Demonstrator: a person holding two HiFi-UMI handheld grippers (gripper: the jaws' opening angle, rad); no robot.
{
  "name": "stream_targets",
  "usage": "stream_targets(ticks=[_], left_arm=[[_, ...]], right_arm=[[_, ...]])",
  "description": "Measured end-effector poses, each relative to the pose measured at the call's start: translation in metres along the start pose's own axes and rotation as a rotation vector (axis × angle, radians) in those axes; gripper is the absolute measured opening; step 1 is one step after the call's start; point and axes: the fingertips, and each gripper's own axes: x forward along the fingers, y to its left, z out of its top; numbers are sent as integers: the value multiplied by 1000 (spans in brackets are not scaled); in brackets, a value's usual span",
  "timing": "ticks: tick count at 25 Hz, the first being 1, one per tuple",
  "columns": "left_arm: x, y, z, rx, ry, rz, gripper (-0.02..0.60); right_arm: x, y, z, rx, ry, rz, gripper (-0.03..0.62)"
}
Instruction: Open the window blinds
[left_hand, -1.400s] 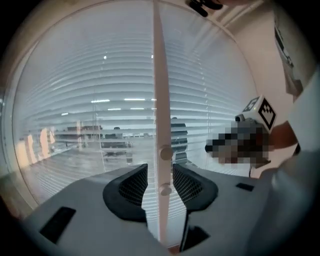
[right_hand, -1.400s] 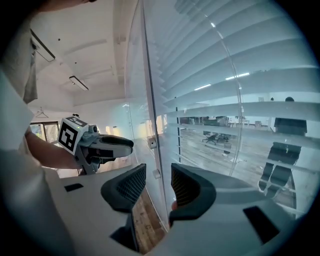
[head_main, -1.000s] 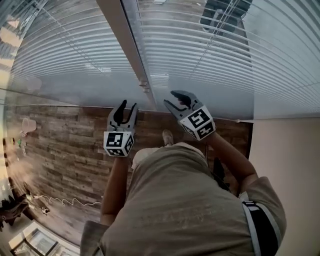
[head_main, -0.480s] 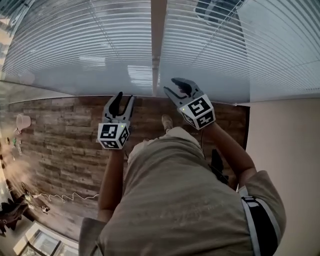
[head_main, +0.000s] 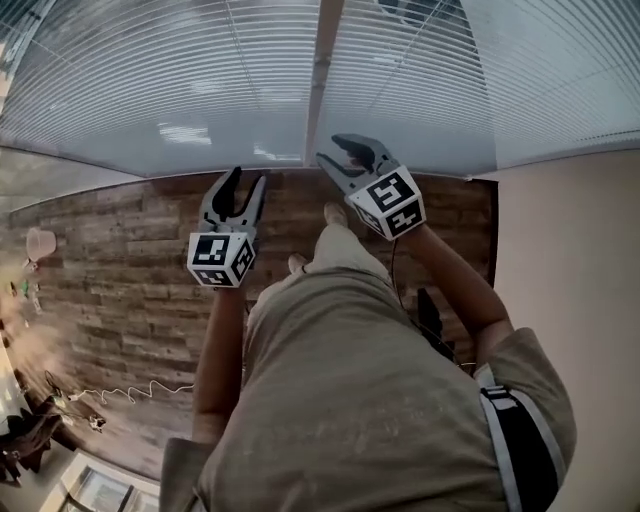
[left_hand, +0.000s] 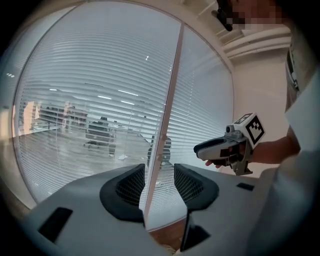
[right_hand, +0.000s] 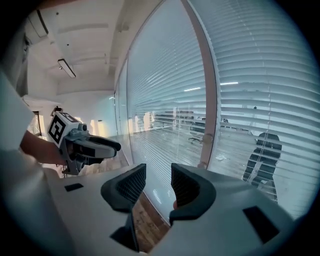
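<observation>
The blinds (head_main: 200, 80) hang fully lowered over the glass on both sides of a pale upright post (head_main: 322, 70), reaching down to the wooden floor (head_main: 120, 260). They lie straight ahead of the person, untouched. By this inspector's judgement the task is not yet begun.

The left gripper (head_main: 246, 180) and the right gripper (head_main: 338, 152) are both held forward at about the same level, either side of the post and short of the slats. That posture reads as an approach with neither tool committed. The left jaws have just been opening and stand apart with nothing between them. The right jaws stand apart too, somewhat narrower, and are likewise empty.

The head view alone shows how far both tools stand from the blinds. The left gripper view adds that the post lines up with the gap between its jaws, though well beyond them. Both gripper views show a room with chairs dimly through the slats. No pull cord or wand can be made out in any view.
</observation>
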Motion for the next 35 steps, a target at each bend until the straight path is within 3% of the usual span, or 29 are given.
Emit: stream_targets(ticks=[9, 14, 24, 30, 35], left_arm=[[-69, -31, -37, -18, 7, -49, 176], [-80, -45, -55, -27, 14, -67, 176], [-108, -79, -56, -30, -1, -75, 176], [-122, -119, -73, -39, 5, -98, 176], [-134, -164, -58, -29, -8, -126, 176]], right_arm=[[-39, 81, -22, -9, 20, -1, 161], [-51, 97, -34, -5, 16, 1, 161], [-92, 114, -42, -10, 15, -4, 161], [-133, 129, -48, 1, -27, -11, 161], [-179, 134, -47, 14, -37, -16, 161]])
